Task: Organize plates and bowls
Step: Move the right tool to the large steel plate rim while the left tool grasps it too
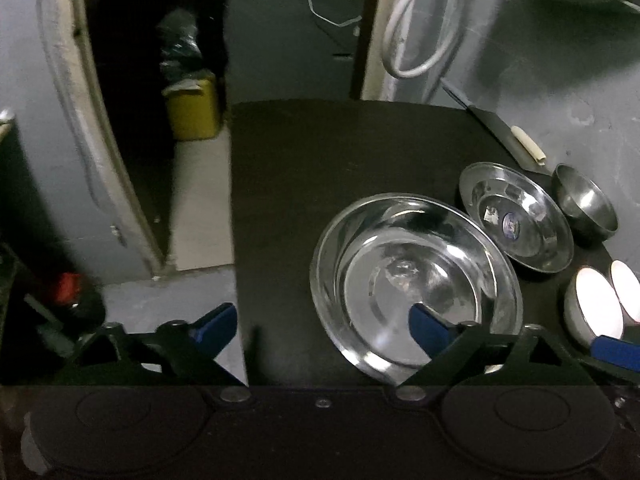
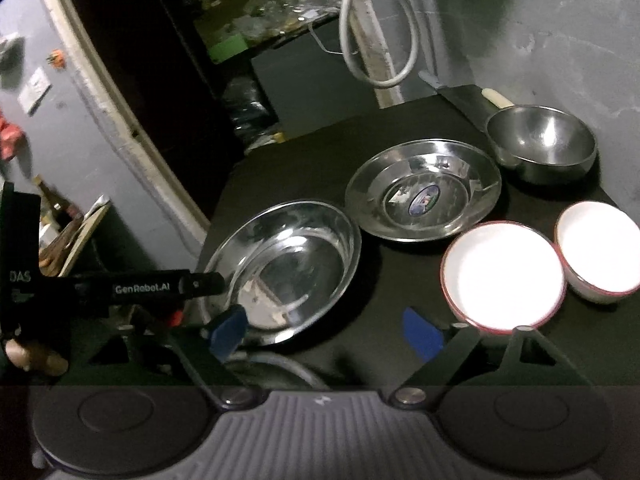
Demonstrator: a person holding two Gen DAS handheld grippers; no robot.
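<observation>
The large steel plate (image 2: 284, 268) lay on the dark table (image 1: 320, 152), and everything else was set out from it: the smaller steel plate (image 2: 424, 196) just beside its far rim, the steel bowl (image 2: 540, 144) beyond that, and two white red-rimmed bowls (image 2: 504, 276) (image 2: 596, 256) off to the side of it.

The left gripper (image 1: 320, 326) hung over the large plate's near rim, spread wide, one blue pad above the plate's floor and the other off the table edge, gripping nothing. The right gripper (image 2: 324, 332) was likewise wide apart and empty, one pad at the plate's near edge, the other over bare table between the plate and the nearer white bowl.

The plate looked thin, rigid and light, but polished and likely slippery; its raised, sloping rim seemed the only purchase, taken with one pad inside and one outside. The white bowls looked ceramic, so heavier and chippable, best pinched across the wall.
</observation>
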